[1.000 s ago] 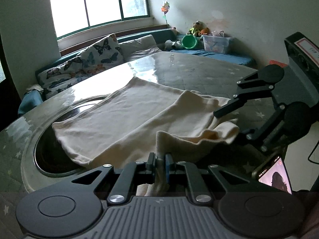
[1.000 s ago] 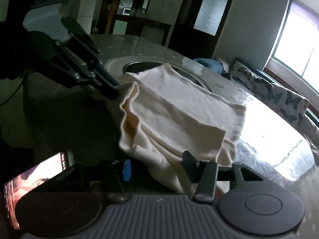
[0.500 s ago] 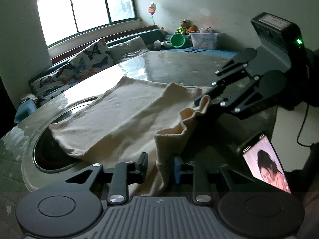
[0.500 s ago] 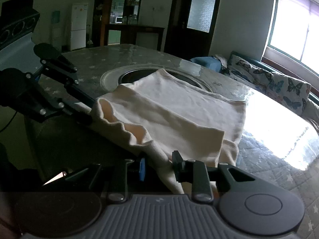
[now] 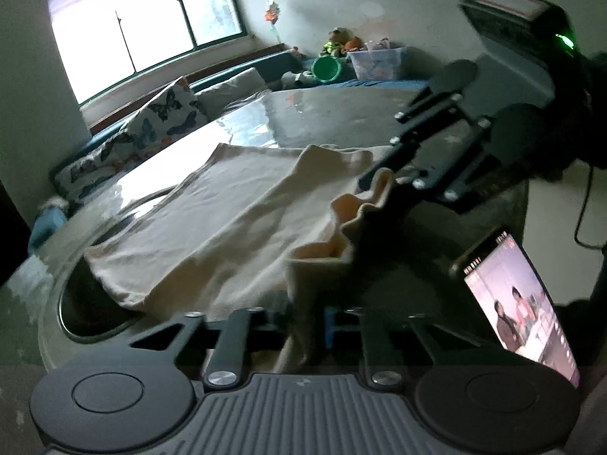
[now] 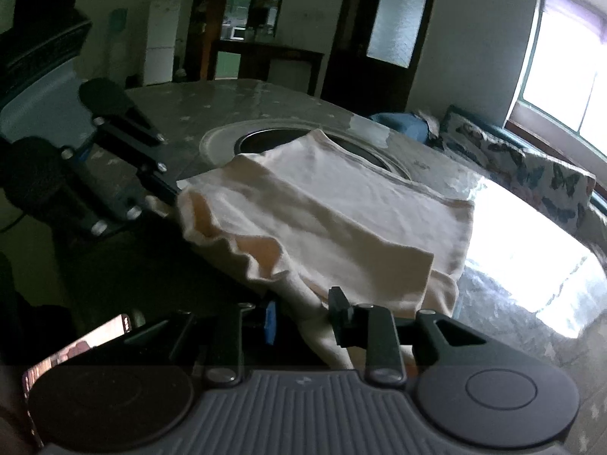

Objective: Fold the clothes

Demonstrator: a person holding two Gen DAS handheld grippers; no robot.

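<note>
A cream garment [image 5: 212,220] lies spread on the counter [image 5: 341,113], partly over a round recess [image 6: 265,140]; its near edge is lifted, rippling between both tools; the left hand-held gripper [image 5: 307,318] grasps one corner; the right hand-held gripper [image 6: 303,311] grasps the other; a lit phone [image 5: 519,299] stands at the near right.
</note>
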